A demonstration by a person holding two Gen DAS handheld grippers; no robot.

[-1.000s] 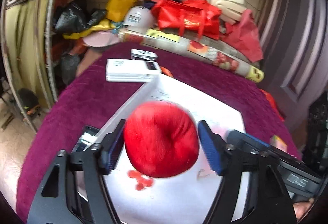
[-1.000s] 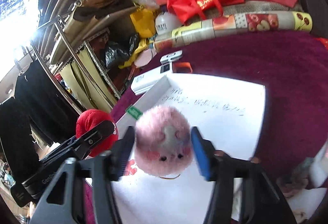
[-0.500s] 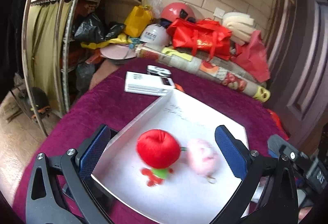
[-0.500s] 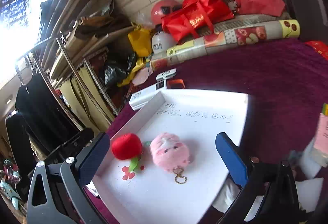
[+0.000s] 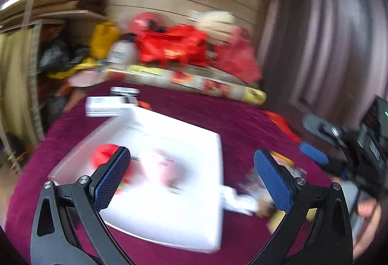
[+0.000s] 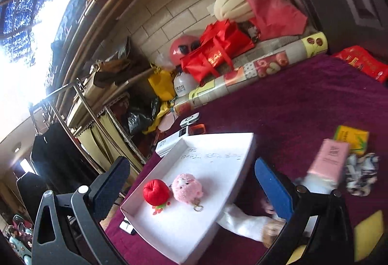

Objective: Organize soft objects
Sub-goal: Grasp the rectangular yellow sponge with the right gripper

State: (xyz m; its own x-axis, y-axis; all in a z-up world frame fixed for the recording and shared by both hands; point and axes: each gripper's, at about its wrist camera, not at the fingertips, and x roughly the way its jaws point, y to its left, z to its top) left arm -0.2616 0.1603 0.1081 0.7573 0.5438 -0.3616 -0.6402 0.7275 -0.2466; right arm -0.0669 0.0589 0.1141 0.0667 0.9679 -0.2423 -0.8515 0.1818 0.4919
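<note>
A red plush apple (image 6: pixel 155 193) and a pink plush pig with a key ring (image 6: pixel 187 188) lie side by side in the white tray (image 6: pixel 225 143) on the purple cloth. In the blurred left wrist view the red plush apple (image 5: pixel 104 158) and pink plush pig (image 5: pixel 163 166) show in the same white tray (image 5: pixel 194 228). My left gripper (image 5: pixel 192 179) hangs open above the tray's near side, nothing between its blue pads. My right gripper (image 6: pixel 192 188) is open too, drawn back from the tray. A white soft toy (image 6: pixel 245 222) lies just right of the tray.
Right of the tray lie a pink box (image 6: pixel 329 160), a yellow-green packet (image 6: pixel 351 140), a patterned scrunchie (image 6: pixel 362 174) and a yellow pad (image 6: pixel 368 238). White boxes (image 6: pixel 169 143) sit behind the tray. Red bags (image 6: pixel 218 54) and a rolled mat (image 6: pixel 252 71) line the back wall. A metal shelf (image 6: pixel 101 124) stands left.
Both grippers let go of their plush toys, which now lie in the tray. Both opened wide and pulled back, swinging to the right toward the loose items beside the tray.
</note>
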